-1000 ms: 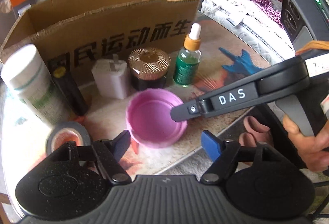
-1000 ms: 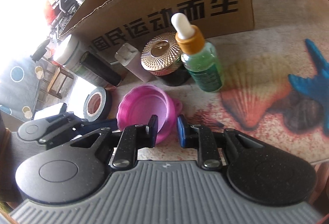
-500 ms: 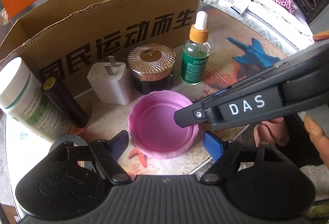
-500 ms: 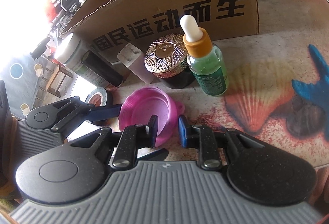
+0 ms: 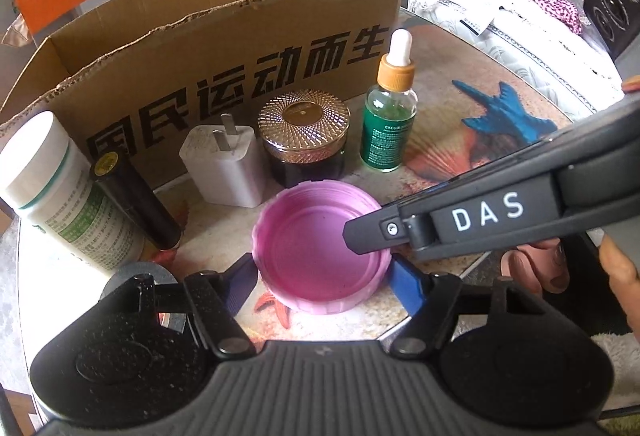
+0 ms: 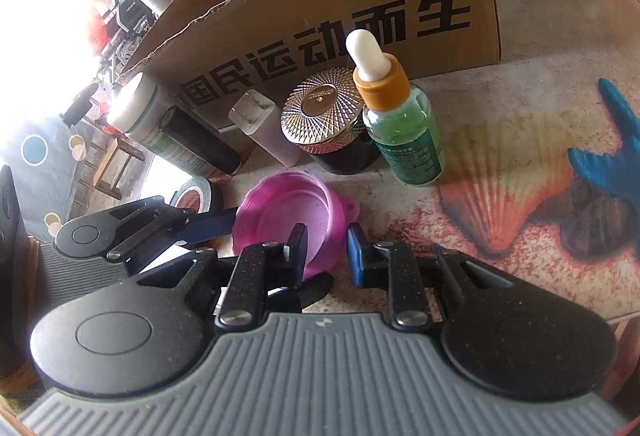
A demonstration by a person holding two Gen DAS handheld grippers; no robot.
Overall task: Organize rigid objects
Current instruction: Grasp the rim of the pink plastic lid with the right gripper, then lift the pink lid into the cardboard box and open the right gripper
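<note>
A pink lid lies open side up near the table's front edge, in front of a row of objects. My right gripper is shut on its near-right rim, one finger inside the lid and one outside. The right gripper's "DAS" finger reaches in from the right in the left wrist view. My left gripper straddles the lid, its jaws closing. Its blue pads sit right beside the lid's two sides, and no firm press shows.
Behind the lid stand a green dropper bottle, a gold-lidded jar, a white charger, a black cylinder and a white bottle. A tape roll lies left. An open cardboard box stands behind them.
My left gripper has come forward around the pink lid and its jaws have narrowed toward the lid's sides. The right gripper has kept its hold on the rim.
</note>
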